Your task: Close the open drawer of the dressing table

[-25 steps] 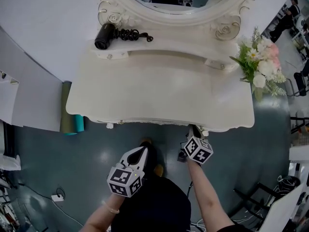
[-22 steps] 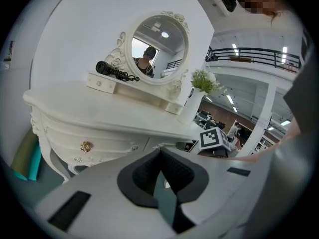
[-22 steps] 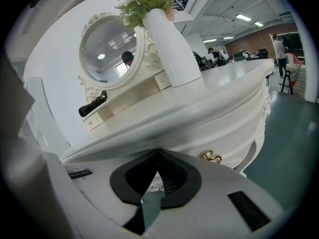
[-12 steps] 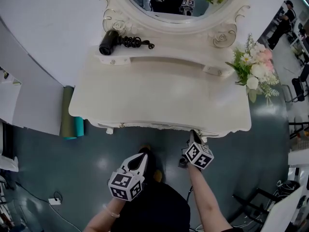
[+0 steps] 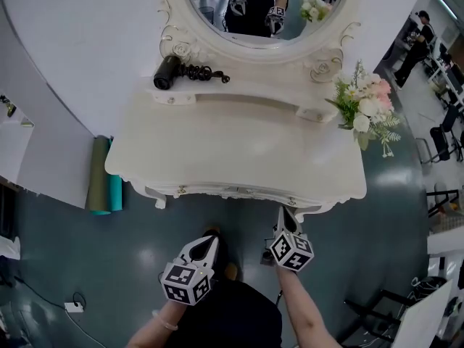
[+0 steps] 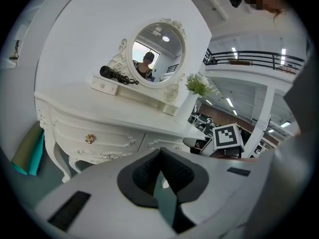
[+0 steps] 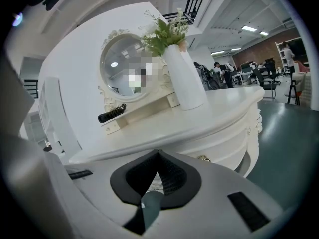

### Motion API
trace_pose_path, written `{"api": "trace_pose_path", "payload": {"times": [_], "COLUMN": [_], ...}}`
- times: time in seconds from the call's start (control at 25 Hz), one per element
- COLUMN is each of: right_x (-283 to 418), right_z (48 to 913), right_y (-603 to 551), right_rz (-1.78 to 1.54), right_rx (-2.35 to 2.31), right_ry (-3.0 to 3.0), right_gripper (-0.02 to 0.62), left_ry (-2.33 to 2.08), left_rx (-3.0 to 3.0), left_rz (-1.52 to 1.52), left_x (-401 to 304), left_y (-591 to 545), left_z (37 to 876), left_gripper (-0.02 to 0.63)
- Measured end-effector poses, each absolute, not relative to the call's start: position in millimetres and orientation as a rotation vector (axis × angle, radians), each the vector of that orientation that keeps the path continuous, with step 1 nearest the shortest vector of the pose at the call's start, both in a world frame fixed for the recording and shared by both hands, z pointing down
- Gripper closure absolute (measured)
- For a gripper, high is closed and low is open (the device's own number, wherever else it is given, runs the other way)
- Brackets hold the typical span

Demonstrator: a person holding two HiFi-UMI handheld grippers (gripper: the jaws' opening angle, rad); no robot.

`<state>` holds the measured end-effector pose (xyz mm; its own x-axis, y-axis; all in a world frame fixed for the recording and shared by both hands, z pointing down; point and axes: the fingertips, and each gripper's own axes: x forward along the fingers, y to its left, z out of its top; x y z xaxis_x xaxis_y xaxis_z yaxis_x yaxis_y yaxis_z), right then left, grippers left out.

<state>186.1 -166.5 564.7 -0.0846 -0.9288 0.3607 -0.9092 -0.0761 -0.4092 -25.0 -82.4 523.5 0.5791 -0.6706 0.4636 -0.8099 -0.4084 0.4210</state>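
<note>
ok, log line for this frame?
right tool: shut, empty, tip at dressing table front edge | left tool: shut, empty, off table, above floor | contact: cannot tell

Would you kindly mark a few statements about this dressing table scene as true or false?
1. A hair dryer lies on the shelf at the mirror's left side. True.
2. The flowers stand at the table's left end. False: they stand at its right end.
3. The left hand-held gripper holds the hair dryer. False: its jaws are together on nothing, and it is short of the table.
4. The right hand-held gripper is nearer the table's front than the left one. True.
5. The right hand-held gripper's jaws are wide apart. False: they are together.
</note>
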Motion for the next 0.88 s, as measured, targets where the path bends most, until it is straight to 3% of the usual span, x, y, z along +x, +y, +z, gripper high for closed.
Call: {"api": "trace_pose_path", "payload": {"times": [0.88], "right_x": [130], "right_z": [399], "right_y": [-81], "right_rz": [-0.843], "right_rx": [-1.580], "right_ry": [2.115], "right_gripper": [0.598], "left_ry": [-1.232], "left_rx": [2.277], "left_rz": [0.203], "left_x": [-18], "left_y": [-61], "left_z": [482], "left_gripper": [0.577]}}
